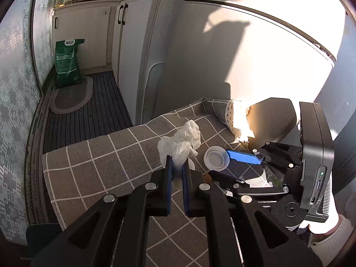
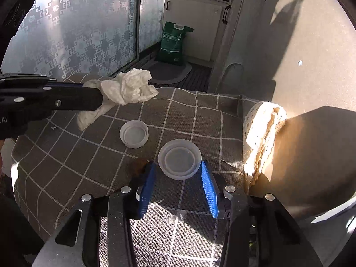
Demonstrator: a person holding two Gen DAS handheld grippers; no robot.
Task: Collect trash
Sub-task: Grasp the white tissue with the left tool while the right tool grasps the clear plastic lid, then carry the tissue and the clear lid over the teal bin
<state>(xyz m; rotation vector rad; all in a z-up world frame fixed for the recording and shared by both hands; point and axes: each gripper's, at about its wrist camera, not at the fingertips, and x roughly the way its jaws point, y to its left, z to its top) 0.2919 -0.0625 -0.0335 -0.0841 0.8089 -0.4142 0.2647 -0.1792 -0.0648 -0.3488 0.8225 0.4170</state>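
My left gripper (image 1: 176,166) is shut on a crumpled white tissue (image 1: 181,141) and holds it above the grey checked tablecloth (image 1: 100,166); it also shows in the right wrist view (image 2: 126,89), held at the left. My right gripper (image 2: 178,171) is open, its blue pads on either side of a large white plastic lid (image 2: 179,159) lying on the cloth. The same lid shows in the left wrist view (image 1: 216,157). A smaller white cap (image 2: 134,134) lies left of it. A small brown scrap (image 2: 140,165) lies by the left pad.
A folded pale cloth (image 2: 262,133) lies at the table's right edge against a wall. Beyond the table are white cabinets (image 1: 133,44), a striped floor with an oval mat (image 1: 71,95) and a green bag (image 1: 66,64).
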